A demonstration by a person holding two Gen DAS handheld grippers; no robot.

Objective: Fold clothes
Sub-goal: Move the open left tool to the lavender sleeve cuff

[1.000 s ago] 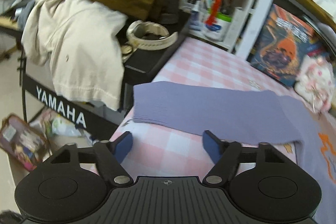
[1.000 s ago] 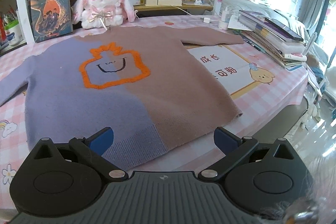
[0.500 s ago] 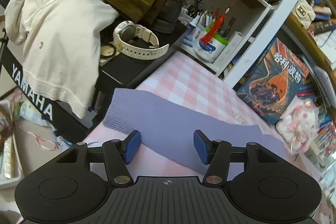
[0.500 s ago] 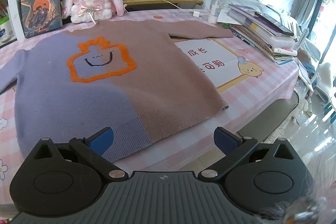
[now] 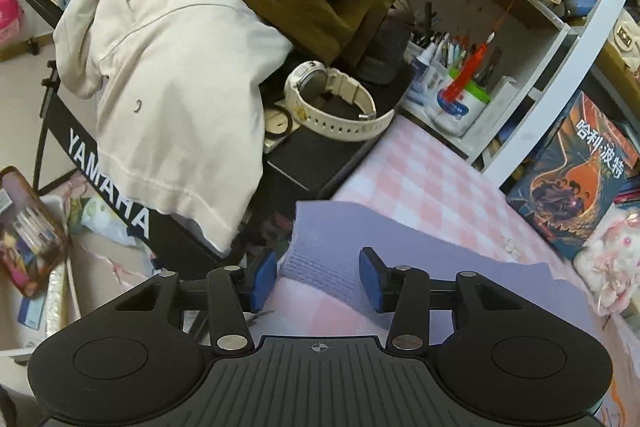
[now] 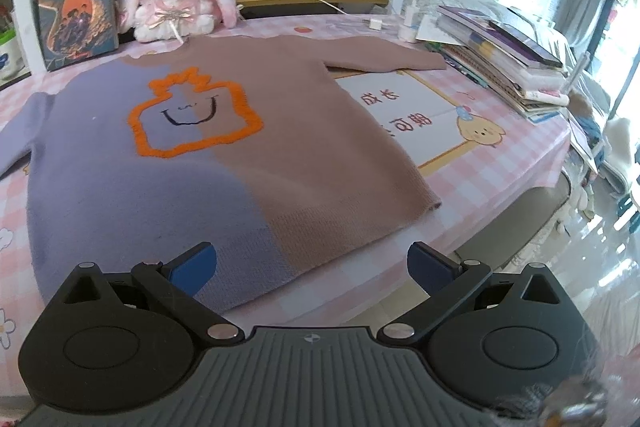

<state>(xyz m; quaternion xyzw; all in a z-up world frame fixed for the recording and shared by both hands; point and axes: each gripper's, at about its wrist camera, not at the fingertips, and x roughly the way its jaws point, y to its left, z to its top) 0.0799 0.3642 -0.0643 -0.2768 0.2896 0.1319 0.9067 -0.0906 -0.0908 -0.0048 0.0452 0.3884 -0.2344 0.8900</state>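
1. Now the left gripper had been closing, its blue pads astride the ribbed lilac sleeve cuff but not yet pressing.
2. The lilac-and-mauve knitted sweater lay flat beyond that cuff, so the sleeve fold was probably starting.
3. The right gripper hung wide apart over the sweater's hem.

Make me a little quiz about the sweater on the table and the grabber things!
1. True or false: the left gripper has the sweater's lilac cuff between its fingers.
2. Which toy sits beyond the sweater? A plush bunny or a teddy bear?
3. What colour is the outline around the sweater's smiley face?

Key: 1 true, though the pads don't visibly press it yet. 2 plush bunny. 3 orange.
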